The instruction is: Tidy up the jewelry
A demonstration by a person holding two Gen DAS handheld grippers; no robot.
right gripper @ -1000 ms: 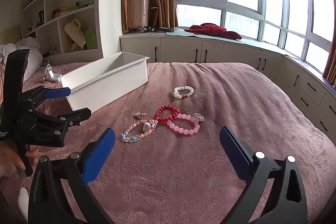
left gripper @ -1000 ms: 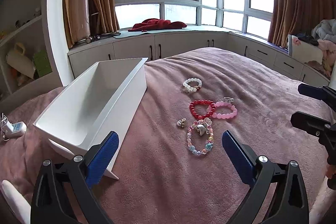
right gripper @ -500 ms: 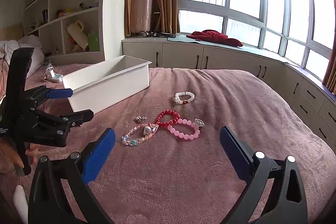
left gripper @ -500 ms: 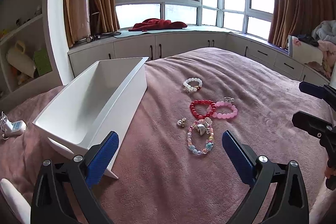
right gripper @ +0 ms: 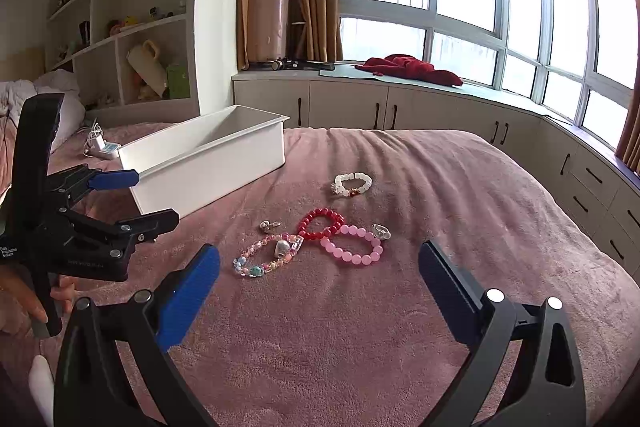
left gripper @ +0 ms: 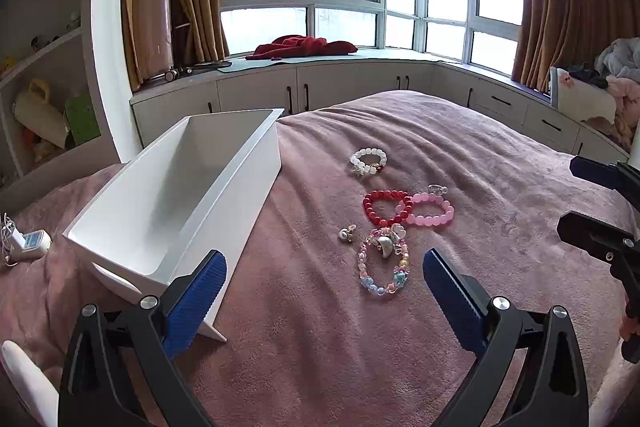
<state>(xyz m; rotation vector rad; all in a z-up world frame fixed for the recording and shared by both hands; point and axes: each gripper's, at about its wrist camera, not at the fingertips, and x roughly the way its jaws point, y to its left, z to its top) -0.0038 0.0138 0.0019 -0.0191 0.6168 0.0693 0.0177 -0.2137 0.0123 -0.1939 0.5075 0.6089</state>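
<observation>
Jewelry lies loose on a pink bedspread: a white bead bracelet [left gripper: 369,161] [right gripper: 353,183], a red bead bracelet [left gripper: 387,207] [right gripper: 321,223], a pink bead bracelet [left gripper: 431,213] [right gripper: 354,245], a pastel charm bracelet [left gripper: 383,267] [right gripper: 269,254], a small silver earring [left gripper: 346,234] [right gripper: 269,225] and a clear ring [left gripper: 437,190] [right gripper: 381,231]. An empty white box [left gripper: 176,195] [right gripper: 208,163] stands to their left. My left gripper [left gripper: 324,287] is open, hovering short of the charm bracelet. My right gripper [right gripper: 320,279] is open too, just before the jewelry.
A white charger with cable [left gripper: 24,245] lies on the bed left of the box. Cabinets [left gripper: 360,91] and a window seat with red cloth [left gripper: 304,47] run behind the bed. Shelves [right gripper: 120,27] stand at the left. A hand [right gripper: 24,299] holds the left gripper's handle.
The right gripper's view has tilted upward a little and the jewelry sits lower in it. The left gripper has barely moved. Both stay open.
</observation>
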